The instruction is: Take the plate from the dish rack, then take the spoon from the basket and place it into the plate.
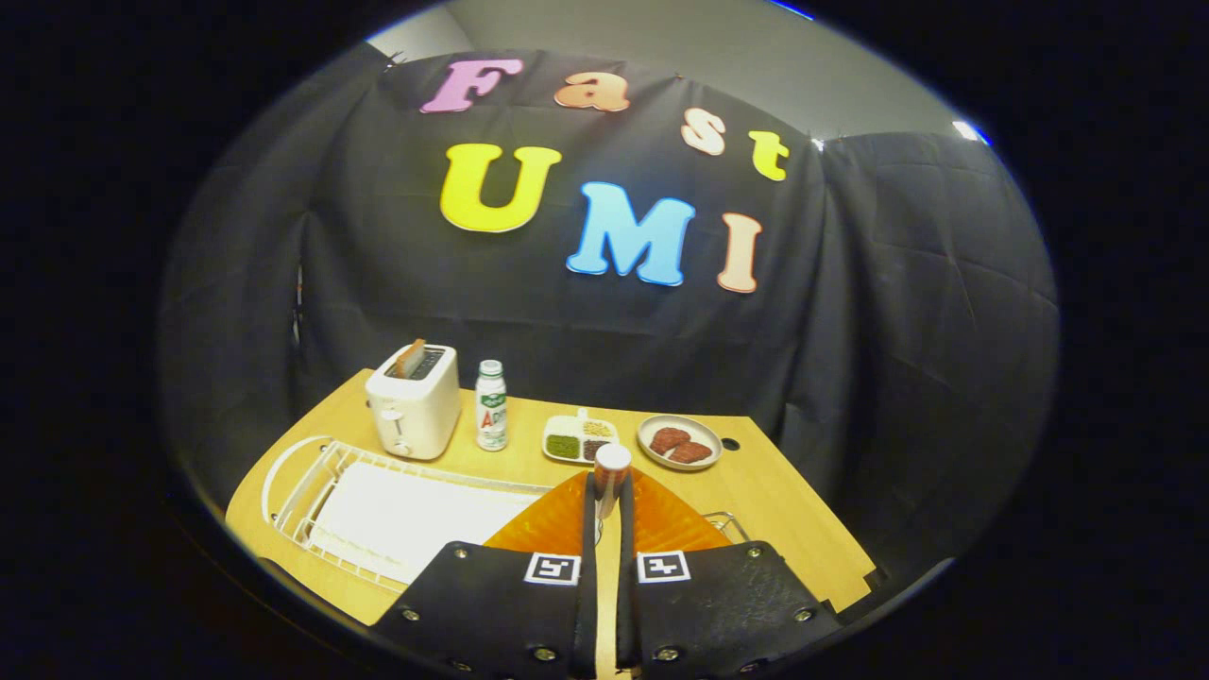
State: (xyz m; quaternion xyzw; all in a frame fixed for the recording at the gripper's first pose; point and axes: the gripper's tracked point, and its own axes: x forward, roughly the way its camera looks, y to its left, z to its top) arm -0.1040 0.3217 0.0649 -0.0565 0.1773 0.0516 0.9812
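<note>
An orange ribbed plate (548, 525) is pinched at its rim between my fingers and spreads out to both sides of them. My gripper (605, 496) is shut on it, with the fingers nearly together, above the near part of the wooden table (784, 529). To the left of the fingers the white wire dish rack (312, 477) lies on the table over a white mat. Beside the right edge of the plate a bit of wire basket (723, 519) shows, and its contents are hidden by the plate and my fingers.
Along the back of the table stand a white toaster (413, 401) holding a slice of bread, a small bottle (490, 406), a divided dish of grains (580, 439) and a round dish of meat (679, 441). A small white-lidded jar (612, 467) stands just beyond my fingertips.
</note>
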